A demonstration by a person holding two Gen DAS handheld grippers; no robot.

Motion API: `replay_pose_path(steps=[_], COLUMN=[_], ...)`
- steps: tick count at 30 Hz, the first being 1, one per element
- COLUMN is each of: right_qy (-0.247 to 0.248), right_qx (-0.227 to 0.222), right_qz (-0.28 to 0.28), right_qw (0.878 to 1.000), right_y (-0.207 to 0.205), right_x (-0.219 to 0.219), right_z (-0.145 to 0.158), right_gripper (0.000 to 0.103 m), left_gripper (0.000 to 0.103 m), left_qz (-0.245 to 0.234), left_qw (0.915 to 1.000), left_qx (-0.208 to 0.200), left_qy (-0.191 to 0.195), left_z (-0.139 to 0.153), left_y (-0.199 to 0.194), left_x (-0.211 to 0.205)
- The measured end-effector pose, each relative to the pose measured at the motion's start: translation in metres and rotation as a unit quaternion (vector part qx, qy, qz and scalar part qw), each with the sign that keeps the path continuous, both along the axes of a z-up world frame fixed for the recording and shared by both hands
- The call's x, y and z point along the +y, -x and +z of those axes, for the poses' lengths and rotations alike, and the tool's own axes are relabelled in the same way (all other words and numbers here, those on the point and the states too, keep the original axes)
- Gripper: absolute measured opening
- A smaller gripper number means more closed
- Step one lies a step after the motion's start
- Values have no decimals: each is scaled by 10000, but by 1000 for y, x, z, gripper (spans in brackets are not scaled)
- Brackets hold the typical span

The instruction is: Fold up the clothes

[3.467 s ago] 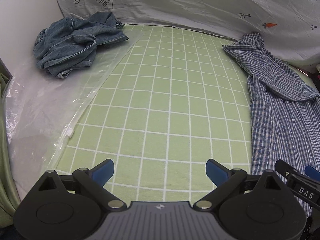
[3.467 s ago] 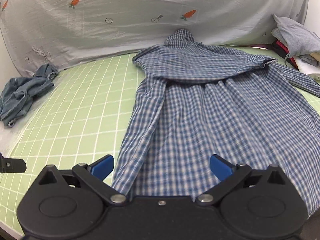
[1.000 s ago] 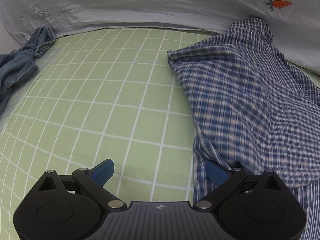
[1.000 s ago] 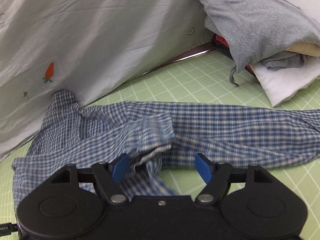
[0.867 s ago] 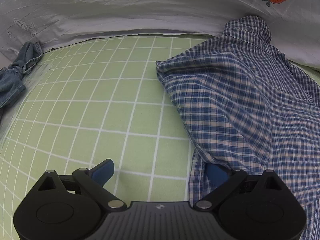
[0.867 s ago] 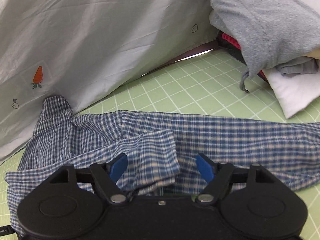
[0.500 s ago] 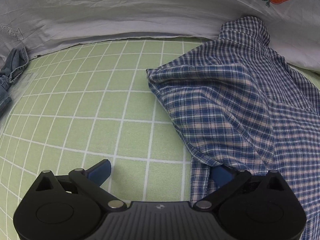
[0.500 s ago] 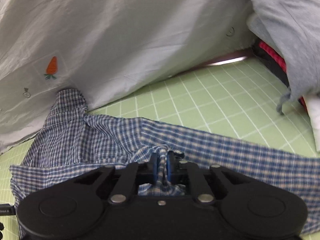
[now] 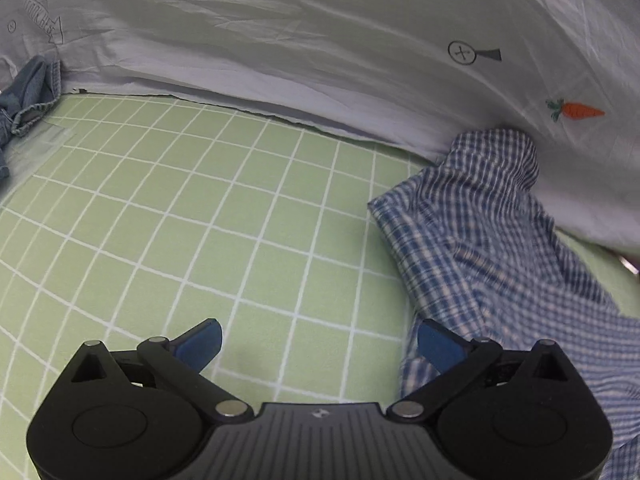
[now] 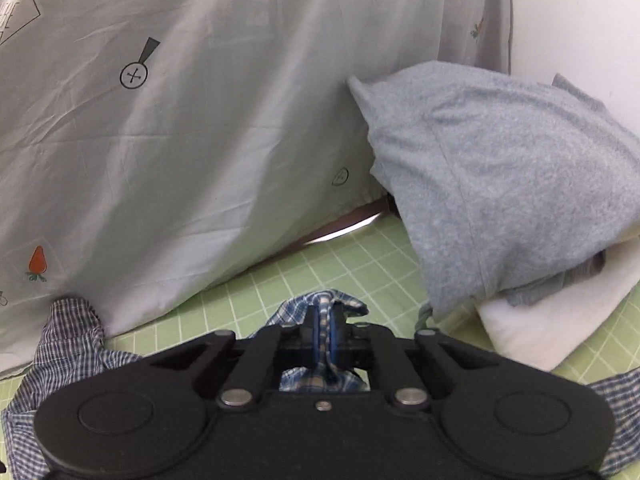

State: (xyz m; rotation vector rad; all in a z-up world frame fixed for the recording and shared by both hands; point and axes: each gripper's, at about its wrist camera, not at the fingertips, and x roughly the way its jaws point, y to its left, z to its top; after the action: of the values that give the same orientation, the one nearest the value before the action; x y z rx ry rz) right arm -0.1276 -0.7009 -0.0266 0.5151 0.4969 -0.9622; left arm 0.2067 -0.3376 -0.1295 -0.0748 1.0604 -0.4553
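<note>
A blue checked shirt (image 9: 492,248) lies on the green grid sheet (image 9: 200,208), its collar against the grey backdrop cloth. My left gripper (image 9: 318,346) is open just above the sheet, its right finger touching the shirt's left edge, nothing between the pads. In the right wrist view my right gripper (image 10: 325,330) is shut on a bunched fold of the checked shirt (image 10: 320,304), lifted off the sheet. More of the shirt (image 10: 68,344) trails down at the left.
A grey backdrop cloth (image 9: 320,40) with carrot prints hangs behind the sheet. Crumpled jeans (image 9: 24,96) lie at the far left. A stack of folded clothes topped by a grey garment (image 10: 500,184) over a white one (image 10: 560,312) stands at the right.
My right gripper, shut half a second ago on the shirt fold, has lifted it and swung right toward the stack. The left gripper stays open and the shirt has slid right of it.
</note>
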Motion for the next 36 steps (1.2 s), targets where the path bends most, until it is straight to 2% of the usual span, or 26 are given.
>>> replay_pose_path(steps=[3,5,7,8,9,10,11,13,16,19,21,24,27,29,30,31,35,36], right_qy=[-220,-373,-492,-498,-494,-491,-490,-488,-405,-259,-142,-264,-449,-414,-376,-330,-46,49], right_qx=[-81,-205,-293,-295,-302,-307,-312,-311,-288,-404,-186,141,272,345,346,335,201,149], right_qz=[-270,-381,-441,-423,-396,-376,-361,-332,-274,-135,-20,-2,-74,-30,16,64,406,549], right_qw=[9994,9984,9974,9974,9975,9976,9977,9978,9984,9988,9997,9996,9986,9985,9987,9989,9990,9984], right_y=[9,14,17,17,18,18,17,17,13,7,-1,-10,-10,-10,-11,-11,-10,-10], right_x=[-3,-5,-6,-6,-6,-7,-8,-11,-12,-6,-3,-6,-10,-8,-7,-6,8,14], right_z=[-11,-17,-21,-22,-22,-22,-22,-22,-18,-9,-10,-27,-40,-40,-38,-36,-17,-11], right_gripper=[6,6,6,6,6,6,6,6,6,6,6,6,6,6,6,6,6,6], left_gripper=[99,88,68,62,48,22,1,2,2,2,2,4,15,36,55,67,75,81], left_qz=[101,120,63,34,8,-18,-43,-75,-193,-246,-201,-134,-67,-22,0,22,112,134], left_qw=[9980,9966,9960,9958,9956,9953,9951,9946,9952,9968,9972,9976,9978,9978,9978,9978,9975,9974], left_qx=[239,392,455,468,481,493,505,334,-40,-189,-241,-319,-398,-450,-476,-502,-606,-632], left_qy=[572,710,762,783,806,829,851,984,959,730,681,607,533,483,459,434,335,310], left_z=[-4,-7,-10,-11,-11,-12,-12,-5,13,17,21,27,33,37,39,40,48,50], left_y=[-17,-30,-39,-44,-48,-52,-56,-61,-68,-70,-66,-61,-55,-52,-50,-48,-40,-39], left_x=[-10,-20,-31,-35,-39,-43,-47,-53,-63,-68,-65,-60,-54,-51,-49,-47,-40,-38])
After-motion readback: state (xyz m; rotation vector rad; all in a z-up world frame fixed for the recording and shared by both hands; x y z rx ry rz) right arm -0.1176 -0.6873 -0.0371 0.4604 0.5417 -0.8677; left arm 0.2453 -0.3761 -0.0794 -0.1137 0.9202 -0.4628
